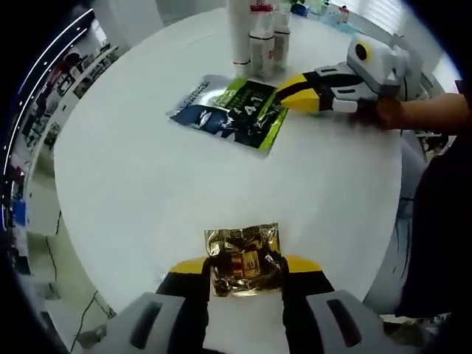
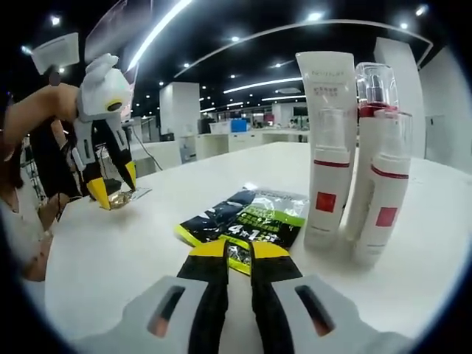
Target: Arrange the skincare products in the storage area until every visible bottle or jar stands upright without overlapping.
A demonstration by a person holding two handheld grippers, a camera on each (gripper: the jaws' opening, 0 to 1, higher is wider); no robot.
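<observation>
Jaws of left gripper point(image 1: 245, 267) clamped on gold sachet point(image 1: 243, 258), low over white counter point(image 1: 133, 184) | right gripper point(image 2: 237, 254) jaws nearly together, pinching the green-black sachet point(image 2: 247, 221) edge beside upright bottles point(image 2: 354, 177) | tip: lift slowly, swing wide so bottles don't topple
</observation>
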